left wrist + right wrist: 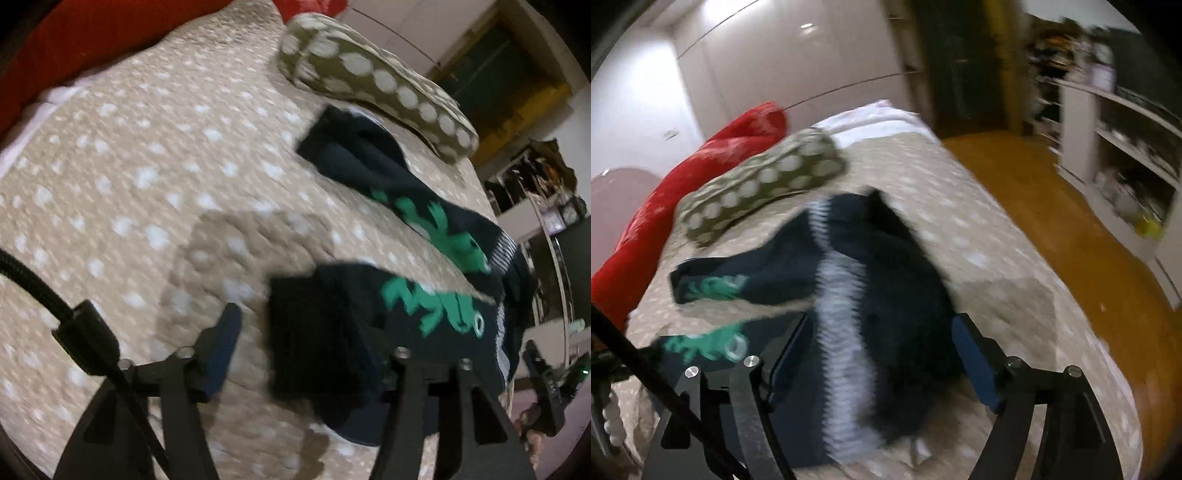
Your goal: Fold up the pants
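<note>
Pants point(424, 236), dark navy with green lettering down the legs and a pale striped waistband, lie spread on the bed point(147, 184), legs fanned apart and reaching toward the spotted pillow point(376, 77). Left gripper point(295, 354) is down at the near leg end, jaws spread wide, the blue pad of one finger bare over the bedspread while the other finger is buried behind the cloth, so whether it has any real bite on the hem I cannot tell. Over to the right gripper point(882, 365): it is at the waistband point(842, 332), fingers wide either side of the bunched fabric, straddling it rather than pinching, by the look of it. Both views are smeared with motion blur, so take that with care. My read: one tool works the waist end, the other a leg end, which is how you would line up a lengthwise fold, leg over leg. The surface is a soft beige quilt with white dots, forgiving but prone to drag cloth along with it. Beyond the pillow sits a red blanket point(701, 162), then pale wardrobe doors point(783, 66); a wooden floor point(1052, 221) runs alongside the bed to cluttered white shelves point(1115, 147).
</note>
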The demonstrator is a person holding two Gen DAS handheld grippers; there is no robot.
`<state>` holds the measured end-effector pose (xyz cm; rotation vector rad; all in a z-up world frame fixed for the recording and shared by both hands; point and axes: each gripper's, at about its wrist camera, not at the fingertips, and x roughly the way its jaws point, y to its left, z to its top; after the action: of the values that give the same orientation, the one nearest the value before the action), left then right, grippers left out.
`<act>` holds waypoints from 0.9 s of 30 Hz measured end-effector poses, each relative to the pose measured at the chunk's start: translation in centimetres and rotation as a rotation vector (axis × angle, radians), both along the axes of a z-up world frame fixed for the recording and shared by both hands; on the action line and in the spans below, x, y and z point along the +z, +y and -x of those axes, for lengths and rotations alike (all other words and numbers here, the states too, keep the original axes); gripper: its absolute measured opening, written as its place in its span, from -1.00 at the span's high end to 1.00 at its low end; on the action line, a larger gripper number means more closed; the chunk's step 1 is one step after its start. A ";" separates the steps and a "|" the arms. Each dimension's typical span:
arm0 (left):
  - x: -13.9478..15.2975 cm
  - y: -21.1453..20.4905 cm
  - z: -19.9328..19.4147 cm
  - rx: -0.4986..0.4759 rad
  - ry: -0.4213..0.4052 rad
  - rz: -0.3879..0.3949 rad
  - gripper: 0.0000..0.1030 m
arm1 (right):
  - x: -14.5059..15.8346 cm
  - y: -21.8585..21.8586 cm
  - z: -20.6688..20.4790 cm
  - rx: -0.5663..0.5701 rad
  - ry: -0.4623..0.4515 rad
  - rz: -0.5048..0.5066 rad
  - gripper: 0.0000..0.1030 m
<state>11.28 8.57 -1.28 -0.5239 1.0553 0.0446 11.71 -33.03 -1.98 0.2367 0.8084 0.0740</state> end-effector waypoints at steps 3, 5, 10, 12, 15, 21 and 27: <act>-0.1 -2.5 0.2 -0.022 0.002 -0.006 -0.40 | -2.3 -1.6 0.9 -0.054 0.069 -0.069 -0.58; -0.3 -4.5 -0.2 -0.046 0.046 -0.117 0.58 | -3.4 -1.5 0.9 -0.070 0.087 -0.088 -0.58; 1.7 -4.6 0.5 -0.033 0.074 -0.161 0.73 | -4.0 -0.5 0.1 -0.024 0.096 -0.134 0.73; 3.0 -4.3 1.6 -0.032 0.058 -0.159 0.73 | -3.5 -1.3 0.3 -0.020 0.108 -0.223 0.76; 3.9 -4.1 3.0 -0.024 0.061 -0.165 0.69 | -2.3 -1.7 1.8 -0.009 0.085 -0.240 0.76; 2.2 -2.4 5.3 0.023 0.068 -0.080 0.54 | -3.3 -2.2 3.9 -0.059 0.122 -0.153 0.41; 4.6 -0.2 9.9 0.141 -0.109 -0.167 0.01 | 1.1 -0.4 6.4 -0.035 -0.012 -0.019 0.11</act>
<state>1.37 8.34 3.36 -0.4433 0.8985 0.2246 5.30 -33.46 -0.84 0.2684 0.7921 0.0504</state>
